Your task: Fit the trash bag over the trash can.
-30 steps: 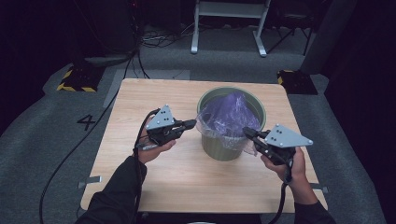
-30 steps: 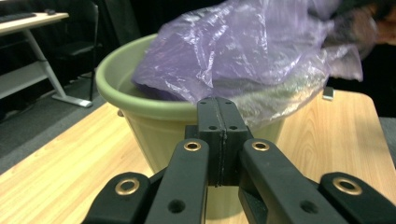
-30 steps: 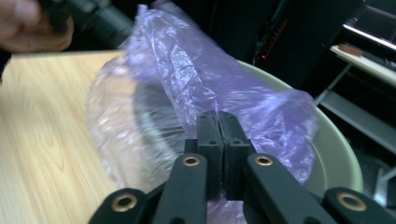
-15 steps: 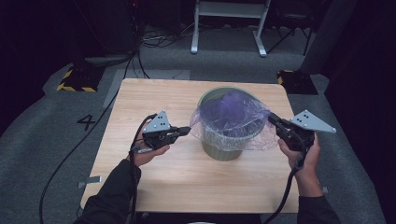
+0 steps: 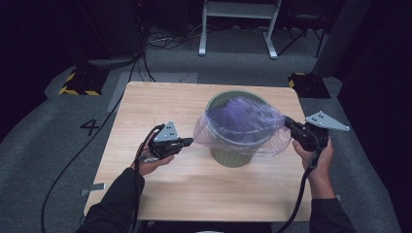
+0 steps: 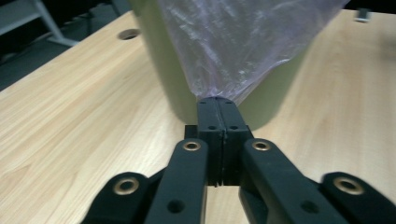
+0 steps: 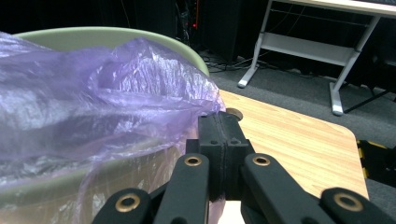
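Note:
A pale green bin [image 5: 232, 156] stands upright on the wooden table [image 5: 145, 111], right of centre. A thin purple plastic bag [image 5: 240, 124] lies in and over its mouth, stretched out to both sides. My left gripper [image 5: 190, 141] is at the bin's left, shut on the bag's left edge [image 6: 219, 70]. At the bin's right, my right gripper [image 5: 286, 121] is shut on the bag's right edge [image 7: 140, 93]. The bin's wall [image 6: 163, 60] rises just behind my left jaws, and its rim [image 7: 107, 35] curves behind the bag.
The table has a round cable hole [image 6: 127, 33] near a far corner. Cables trail from both grippers off the near edge. A white metal frame [image 5: 238, 24] and black-and-yellow floor plates [image 5: 77, 82] stand on the grey carpet beyond the table.
Both grippers have drawn apart, left going left and right going right and up, pulling the bag's mouth wide over the bin's rim.

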